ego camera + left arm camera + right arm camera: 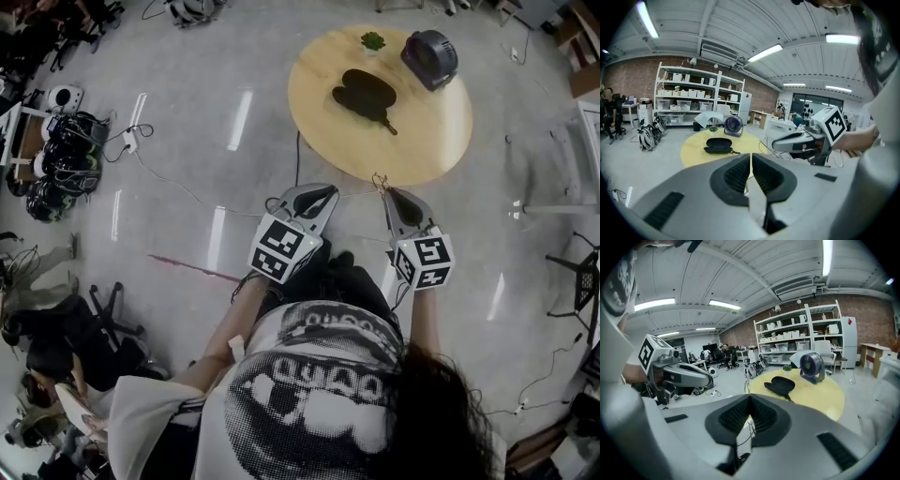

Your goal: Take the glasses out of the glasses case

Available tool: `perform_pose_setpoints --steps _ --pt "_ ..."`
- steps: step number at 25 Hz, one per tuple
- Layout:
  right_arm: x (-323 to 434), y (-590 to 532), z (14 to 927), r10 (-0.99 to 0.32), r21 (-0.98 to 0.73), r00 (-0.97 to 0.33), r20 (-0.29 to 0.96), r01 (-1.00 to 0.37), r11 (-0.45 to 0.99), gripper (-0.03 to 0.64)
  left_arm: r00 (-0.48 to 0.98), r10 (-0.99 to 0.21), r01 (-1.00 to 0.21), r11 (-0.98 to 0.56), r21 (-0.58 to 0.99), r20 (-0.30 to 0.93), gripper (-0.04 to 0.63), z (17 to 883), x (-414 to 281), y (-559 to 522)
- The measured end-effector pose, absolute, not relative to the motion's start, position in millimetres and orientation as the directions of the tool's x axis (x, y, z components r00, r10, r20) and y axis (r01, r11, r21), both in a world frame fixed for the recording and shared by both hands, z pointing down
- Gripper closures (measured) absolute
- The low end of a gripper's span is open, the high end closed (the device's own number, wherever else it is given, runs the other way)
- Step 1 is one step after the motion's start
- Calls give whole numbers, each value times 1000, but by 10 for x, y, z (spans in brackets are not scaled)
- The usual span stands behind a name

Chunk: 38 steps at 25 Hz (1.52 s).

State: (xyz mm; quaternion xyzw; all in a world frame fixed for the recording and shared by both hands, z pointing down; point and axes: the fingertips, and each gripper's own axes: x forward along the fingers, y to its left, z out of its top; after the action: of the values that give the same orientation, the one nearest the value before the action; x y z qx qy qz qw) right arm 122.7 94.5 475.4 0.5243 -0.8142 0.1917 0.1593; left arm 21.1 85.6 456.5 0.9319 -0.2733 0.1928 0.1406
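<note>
The black glasses case [366,94] lies open on the round yellow table [431,141], also seen ahead in the left gripper view [718,144] and the right gripper view [780,386]. Thin wire-framed glasses [379,181] hang in the air just off the table's near edge, stretched between my two grippers. My right gripper [386,192] is shut on them, and a thin wire of the frame [746,386] rises at its jaw tips [749,401]. My left gripper [330,194] is also shut [751,161], gripping a thin arm of the glasses.
A purple desk fan [429,58] and a small green plant [373,40] stand at the table's far side. Cables and a power strip [129,141] lie on the grey floor to the left. Shelving [693,96] lines the brick wall beyond. My legs stand below the grippers.
</note>
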Motion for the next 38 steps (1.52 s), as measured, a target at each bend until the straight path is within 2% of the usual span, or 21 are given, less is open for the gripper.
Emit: perform_pose_setpoints --steps 17,38 --pt "1335 1935 4771 -788 -172 -442 429 -896 409 618 749 -508 -602 -790 116 425 574 4494 305 1785" --pt "1223 2135 4700 -779 -169 -477 406 -877 449 618 745 -530 -615 -781 110 406 574 4492 208 2069"
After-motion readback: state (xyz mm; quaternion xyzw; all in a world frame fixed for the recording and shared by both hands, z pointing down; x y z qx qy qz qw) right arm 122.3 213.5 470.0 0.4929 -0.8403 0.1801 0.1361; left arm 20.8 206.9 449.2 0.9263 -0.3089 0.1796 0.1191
